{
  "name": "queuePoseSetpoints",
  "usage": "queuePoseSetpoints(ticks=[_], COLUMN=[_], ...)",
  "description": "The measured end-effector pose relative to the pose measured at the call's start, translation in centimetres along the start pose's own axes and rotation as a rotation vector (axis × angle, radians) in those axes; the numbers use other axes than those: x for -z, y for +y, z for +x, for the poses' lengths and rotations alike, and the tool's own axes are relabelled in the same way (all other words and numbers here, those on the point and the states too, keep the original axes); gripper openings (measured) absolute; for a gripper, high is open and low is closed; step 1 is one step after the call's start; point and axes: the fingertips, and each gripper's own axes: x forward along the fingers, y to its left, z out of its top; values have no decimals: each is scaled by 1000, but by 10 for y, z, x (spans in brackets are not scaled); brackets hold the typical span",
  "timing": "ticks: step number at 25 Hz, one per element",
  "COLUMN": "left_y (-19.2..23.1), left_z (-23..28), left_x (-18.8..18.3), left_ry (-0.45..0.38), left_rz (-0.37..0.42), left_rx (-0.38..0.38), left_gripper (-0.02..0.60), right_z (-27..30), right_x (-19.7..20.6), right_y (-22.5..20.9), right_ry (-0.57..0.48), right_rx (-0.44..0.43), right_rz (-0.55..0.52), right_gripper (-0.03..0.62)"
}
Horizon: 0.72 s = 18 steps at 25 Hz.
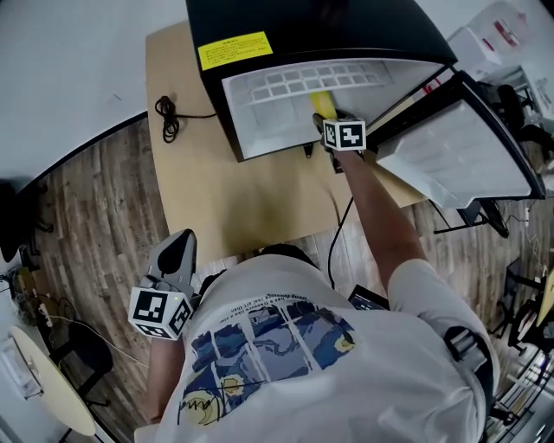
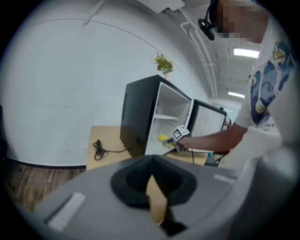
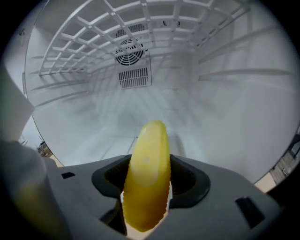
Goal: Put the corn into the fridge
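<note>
White T-shirt (image 1: 346, 381) — blue-yellow print; grey left gripper (image 1: 183, 244), right gripper (image 1: 327, 117) — marker cubes.

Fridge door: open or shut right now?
Open: the door stands wide beside the fridge, and the right gripper holds the corn inside its white interior.

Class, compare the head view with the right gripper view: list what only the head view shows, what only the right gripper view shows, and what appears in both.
Only the head view: the left gripper low at the person's side, a black cable on the wooden table, and the yellow label and open door of the fridge. Only the right gripper view: the fan grille on the back wall, and jaws pressing the corn from both sides. Both: the corn, the right gripper and the fridge's white interior.
</note>
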Motion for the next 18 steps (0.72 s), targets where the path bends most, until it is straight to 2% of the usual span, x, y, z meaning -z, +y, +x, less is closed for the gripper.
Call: queuePoseSetpoints(ticks=[6,18], left_y=[2,3], left_z=[3,8], left_x=[3,4], left_ry=[44,85], left_rz=[19,39], left_rx=[-38,-65], left_gripper=[9,9], right_z=[30,60], right_x=[-9,-14], right_y=[-20,-40], right_ry=[16,46], right_rx=[35,70], right_rz=[-9,-37], right_gripper=[241,241])
